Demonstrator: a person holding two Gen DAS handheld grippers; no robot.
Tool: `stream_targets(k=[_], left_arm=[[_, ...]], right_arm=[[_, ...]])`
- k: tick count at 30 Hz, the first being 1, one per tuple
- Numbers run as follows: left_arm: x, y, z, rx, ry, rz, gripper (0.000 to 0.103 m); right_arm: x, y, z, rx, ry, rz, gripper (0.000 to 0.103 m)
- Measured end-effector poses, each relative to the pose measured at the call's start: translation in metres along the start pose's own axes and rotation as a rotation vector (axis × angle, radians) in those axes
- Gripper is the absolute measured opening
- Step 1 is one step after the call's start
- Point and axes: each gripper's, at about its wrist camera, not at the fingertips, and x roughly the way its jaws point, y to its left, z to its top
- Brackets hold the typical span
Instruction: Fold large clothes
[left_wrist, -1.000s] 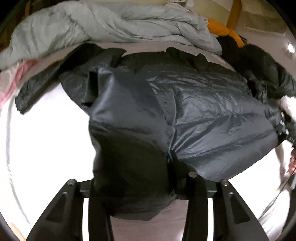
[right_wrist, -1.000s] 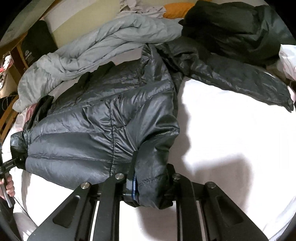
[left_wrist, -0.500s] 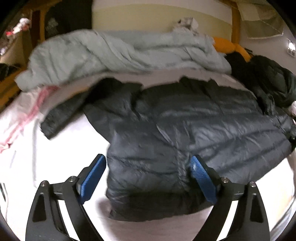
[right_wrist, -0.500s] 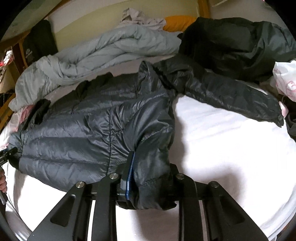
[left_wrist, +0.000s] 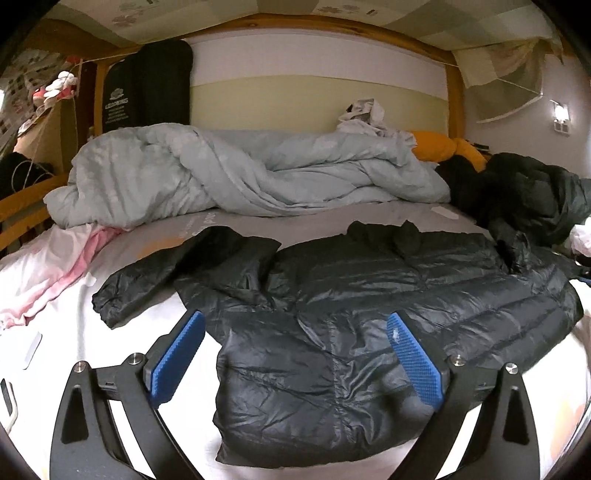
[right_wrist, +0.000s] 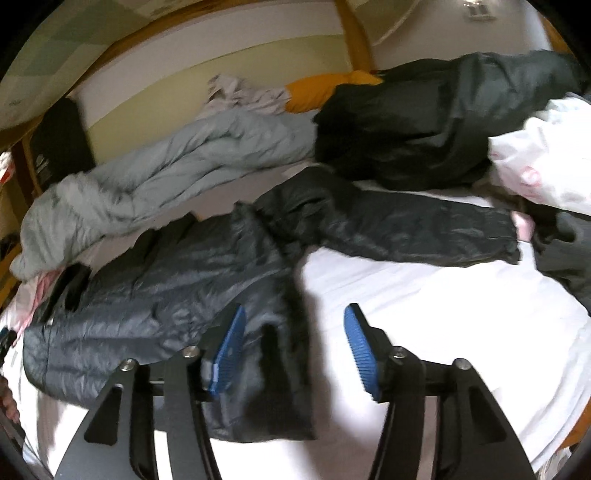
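the right gripper (right_wrist: 295, 343) has just been opening, its blue pads (right_wrist: 358, 347) apart with the dark puffer jacket (right_wrist: 166, 291) hem loose between them; the jacket lies on the white sheet (right_wrist: 424, 314), one sleeve (right_wrist: 406, 225) stretched toward a black coat (right_wrist: 424, 122); a grey duvet (right_wrist: 155, 177) behind.

Dark grey quilted puffer jacket (left_wrist: 369, 314); white sheet (right_wrist: 424, 295); pale grey-green duvet (left_wrist: 240, 173); orange pillow (left_wrist: 436, 146); blue ribbed gripper pads (left_wrist: 413, 358); pink-white cloth (left_wrist: 44, 273).

Two dark jackets (left_wrist: 369, 314), one duvet (left_wrist: 240, 173)
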Motion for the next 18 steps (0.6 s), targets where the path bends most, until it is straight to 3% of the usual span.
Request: stream_targets(k=[3, 6, 11, 15, 18], left_arm=[[0.005, 0.000, 0.009, 0.006, -0.018, 0.009, 0.098], [0.014, 0.000, 0.027, 0.006, -0.015, 0.016, 0.098], [0.029, 0.003, 0.054, -0.018, -0.023, 0.027, 0.098], [0.041, 0.008, 0.049, -0.064, -0.036, 0.000, 0.098], [0.060, 0.008, 0.037, -0.049, 0.027, -0.004, 0.098]], right_arm=[[-0.004, -0.024, 0.008, 0.067, -0.023, -0.053, 0.064], [0.006, -0.051, 0.018, 0.159, -0.022, -0.158, 0.070], [0.057, -0.099, 0.036, 0.333, 0.093, -0.203, 0.070], [0.090, -0.137, 0.039, 0.475, 0.142, -0.246, 0.079], [0.101, -0.146, 0.049, 0.476, 0.087, -0.265, 0.082]])
